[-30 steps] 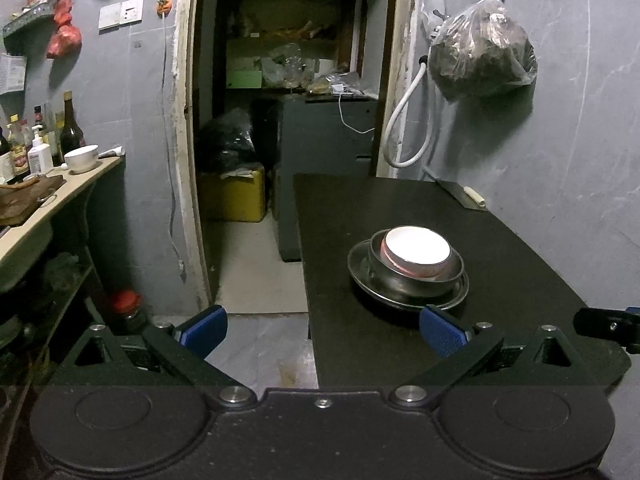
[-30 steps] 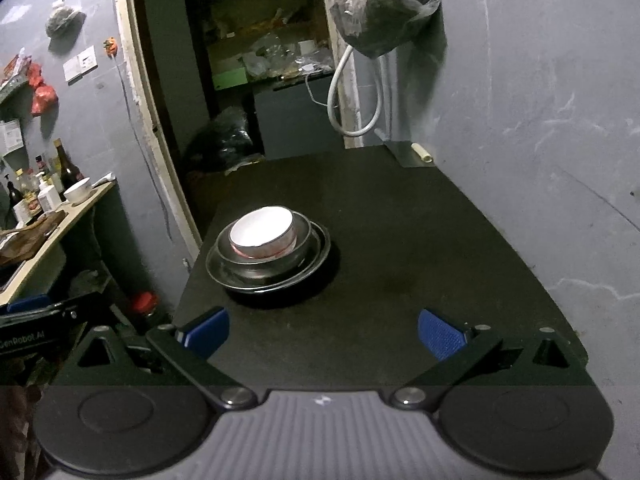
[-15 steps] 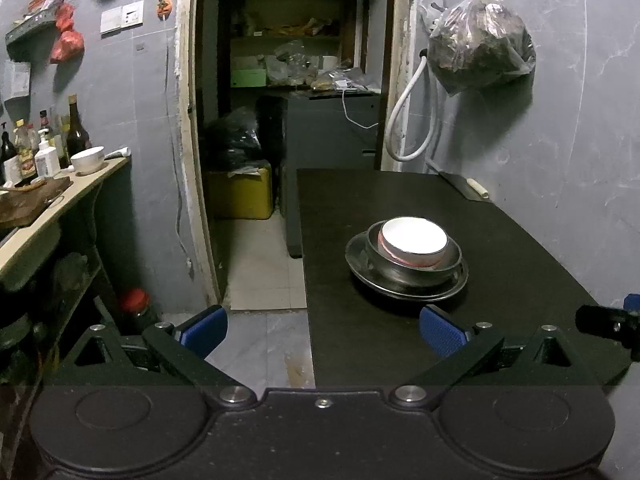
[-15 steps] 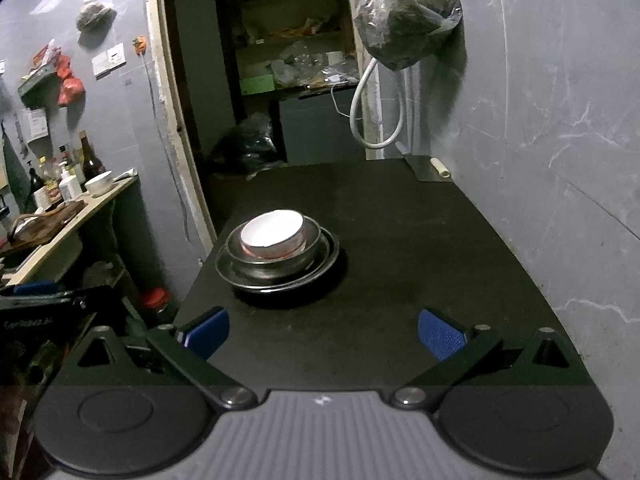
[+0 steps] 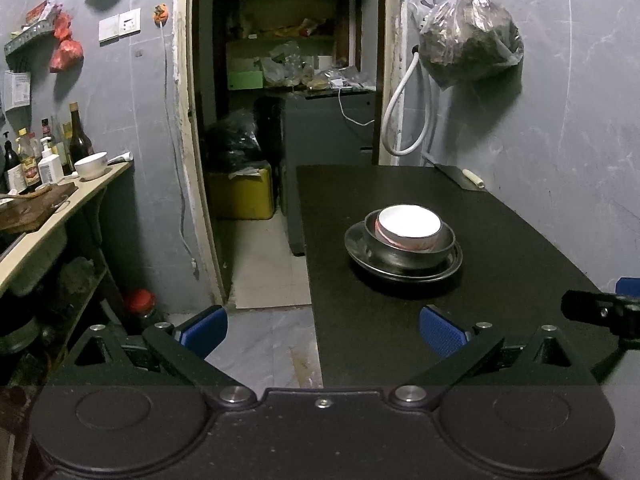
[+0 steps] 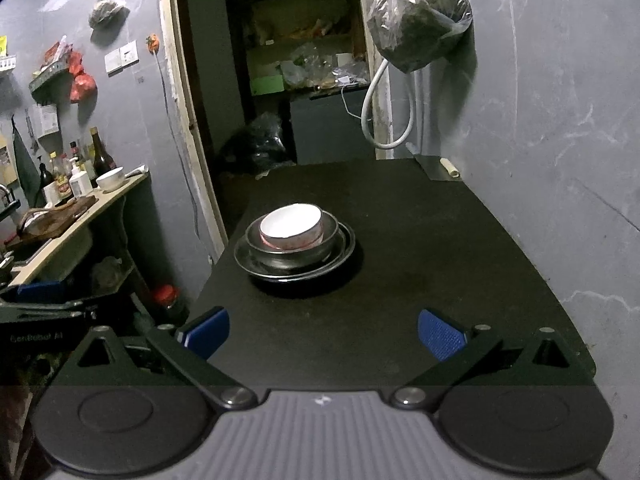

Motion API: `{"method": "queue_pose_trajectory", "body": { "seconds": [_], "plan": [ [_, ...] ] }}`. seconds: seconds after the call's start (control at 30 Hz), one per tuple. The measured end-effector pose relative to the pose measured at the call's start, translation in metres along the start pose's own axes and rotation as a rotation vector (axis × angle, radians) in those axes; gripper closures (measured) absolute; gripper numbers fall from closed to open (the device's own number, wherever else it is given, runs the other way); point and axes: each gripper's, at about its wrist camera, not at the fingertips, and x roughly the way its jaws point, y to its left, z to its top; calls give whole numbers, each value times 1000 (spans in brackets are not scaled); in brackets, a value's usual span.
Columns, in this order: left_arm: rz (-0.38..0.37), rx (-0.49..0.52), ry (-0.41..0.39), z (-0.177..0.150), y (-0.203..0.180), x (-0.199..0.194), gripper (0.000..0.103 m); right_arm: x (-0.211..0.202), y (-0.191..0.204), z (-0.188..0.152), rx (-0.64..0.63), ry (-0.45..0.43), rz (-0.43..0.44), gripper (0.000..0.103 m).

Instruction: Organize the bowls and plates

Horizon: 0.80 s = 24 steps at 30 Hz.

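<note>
Dishes sit stacked on the black table [image 6: 440,248]: a white bowl [image 6: 291,222] nests inside a metal bowl [image 6: 256,236], which rests on a metal plate [image 6: 348,246]. From the right gripper [image 6: 322,334], the stack lies ahead and slightly to the left, well apart from its blue fingertips [image 6: 440,338]; the fingers are spread wide with nothing between them, over the near part of the table. From the left gripper [image 5: 322,330], the same white bowl [image 5: 410,222], metal bowl [image 5: 400,254] and metal plate [image 5: 456,264] lie ahead and to the right, beyond its right fingertip. This gripper is also spread wide and empty, with its left finger over the floor and its right finger over the table's [image 5: 500,248] near left edge. Far to its left, a counter [image 5: 48,224] carries bottles [image 5: 78,138] and another white bowl [image 5: 91,165]. Ahead and high on the wall, a plastic bag [image 5: 468,44] hangs beside a doorway [image 5: 288,80].
</note>
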Motion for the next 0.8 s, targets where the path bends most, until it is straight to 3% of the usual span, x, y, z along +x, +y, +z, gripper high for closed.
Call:
{"method": "queue_pose_trajectory", "body": {
  "seconds": [0.37,0.8],
  "plan": [
    [-2,-4,-52,-2,1,-9,1,-5,4,5,-15,-42,-8,0],
    [-5,5,-38,-3,-4,-5,1,4,-1,5,-23,-9,-12,0]
  ]
}}
